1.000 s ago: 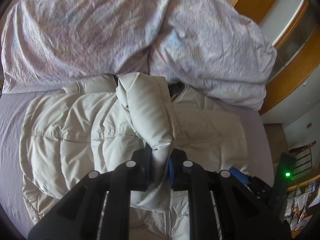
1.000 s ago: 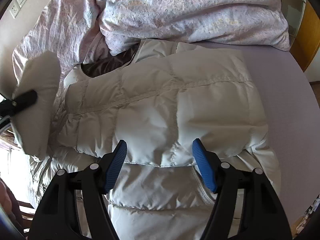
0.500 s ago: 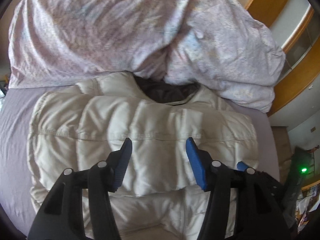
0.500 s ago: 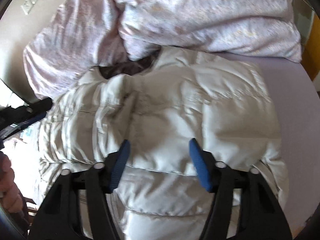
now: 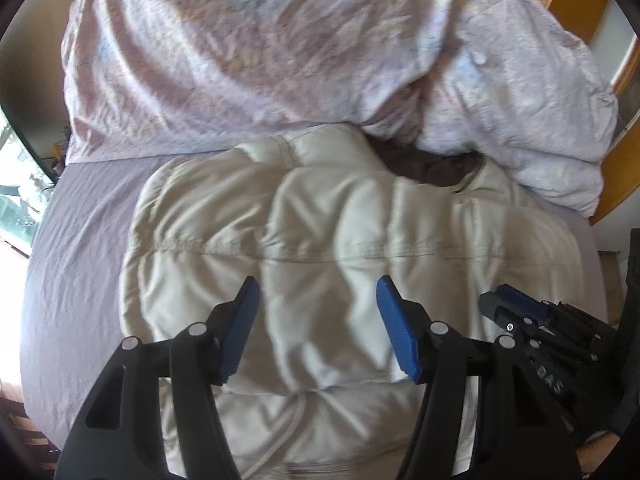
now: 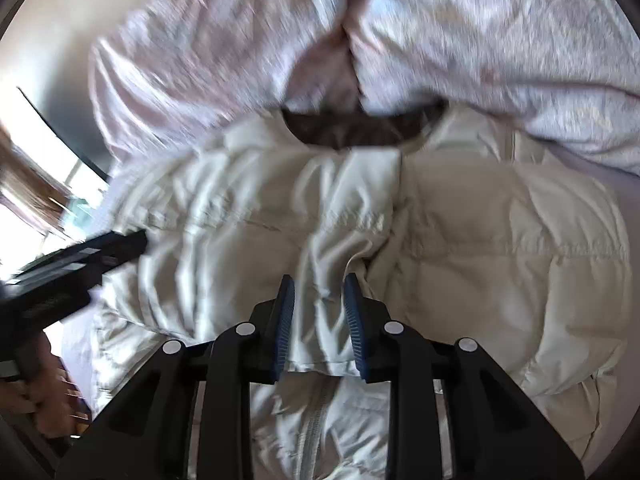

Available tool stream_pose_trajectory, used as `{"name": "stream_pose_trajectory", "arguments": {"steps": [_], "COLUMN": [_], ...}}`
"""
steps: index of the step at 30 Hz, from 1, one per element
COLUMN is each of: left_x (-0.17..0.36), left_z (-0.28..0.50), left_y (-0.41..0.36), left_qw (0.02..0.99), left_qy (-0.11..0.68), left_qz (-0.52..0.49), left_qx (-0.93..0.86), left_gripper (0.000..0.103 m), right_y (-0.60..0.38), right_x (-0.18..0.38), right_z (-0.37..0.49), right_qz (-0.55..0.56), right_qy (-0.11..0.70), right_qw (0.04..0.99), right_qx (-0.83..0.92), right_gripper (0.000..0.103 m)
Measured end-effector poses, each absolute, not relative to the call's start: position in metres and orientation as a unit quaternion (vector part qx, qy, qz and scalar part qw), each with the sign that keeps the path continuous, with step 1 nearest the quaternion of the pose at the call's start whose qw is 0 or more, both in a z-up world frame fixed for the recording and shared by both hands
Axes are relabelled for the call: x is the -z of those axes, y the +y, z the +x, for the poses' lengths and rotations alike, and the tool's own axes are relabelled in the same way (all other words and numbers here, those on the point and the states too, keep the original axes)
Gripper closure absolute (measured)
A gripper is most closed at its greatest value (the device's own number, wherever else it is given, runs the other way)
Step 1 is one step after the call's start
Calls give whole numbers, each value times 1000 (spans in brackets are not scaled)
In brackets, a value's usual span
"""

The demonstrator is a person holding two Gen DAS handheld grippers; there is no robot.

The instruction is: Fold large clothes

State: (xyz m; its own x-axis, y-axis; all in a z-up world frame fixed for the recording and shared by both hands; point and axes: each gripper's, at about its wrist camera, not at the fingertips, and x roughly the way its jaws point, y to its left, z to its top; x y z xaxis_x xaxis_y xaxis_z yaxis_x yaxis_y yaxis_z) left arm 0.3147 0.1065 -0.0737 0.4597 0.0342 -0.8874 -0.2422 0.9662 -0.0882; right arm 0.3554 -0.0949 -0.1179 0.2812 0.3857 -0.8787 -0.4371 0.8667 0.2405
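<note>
A cream puffer jacket (image 5: 320, 240) lies flat on the bed with its sleeves folded across the chest; its dark lining shows at the collar (image 5: 428, 166). My left gripper (image 5: 318, 328) is open and empty just above the folded sleeves. In the right wrist view the jacket (image 6: 500, 248) fills the middle. My right gripper (image 6: 318, 320) has its blue pads narrowed onto a fold of the jacket's sleeve fabric (image 6: 320, 300) near the centre zip. The right gripper also shows at the right edge of the left wrist view (image 5: 516, 308).
A crumpled pink-lilac duvet (image 5: 280, 48) is heaped behind the jacket against the collar. The lilac bed sheet (image 5: 72, 248) lies bare to the left. Wooden furniture (image 5: 616, 176) stands at the right. The other gripper's black body (image 6: 72, 264) and a hand are at the left.
My left gripper let go of the sleeve, which now lies across the jacket, and opened wide. My right gripper moved left toward the centre and closed from wide open onto a fold of fabric.
</note>
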Motion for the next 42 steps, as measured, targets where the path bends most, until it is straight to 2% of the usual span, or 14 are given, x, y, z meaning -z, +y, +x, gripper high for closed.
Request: {"name": "stream_pose_trajectory", "arguments": {"steps": [5,17,28,36,39,40,41,42], "left_x": [88,113,136,122,109,105,101,98], "left_z": [311,316,323,302,283,276,270,265], "left_y": [130,151,151,161,172,176,180,185], "left_qw": [837,820,812,820,824,826,828,829], "left_qy": [527,550,563,549,541,538,535,533], "left_qz": [-99,-88,-76,-101,-110,-112,-114,-116], "left_qx": [-110,-130,-134,-124,-124,-124,-124,-123], "left_gripper": [42,42,39,37,34,32,32,30], "right_y": [-103,-111,-129,-150,-168,-175,-183,-190], "right_x": [147,165,170,161,151,145,139,133], "right_z": [364,375,383,386,385,383,381,377], "right_qz": [-14,45,78,115,131,117,109,106], "right_qy": [580,612,616,628,631,631,624,618], "right_qw": [785,767,760,741,735,740,747,753], "right_qx": [-218,-189,-194,-210,-213,-202,-200,-203], "right_gripper": [80,81,81,80,72,51,44,43]}}
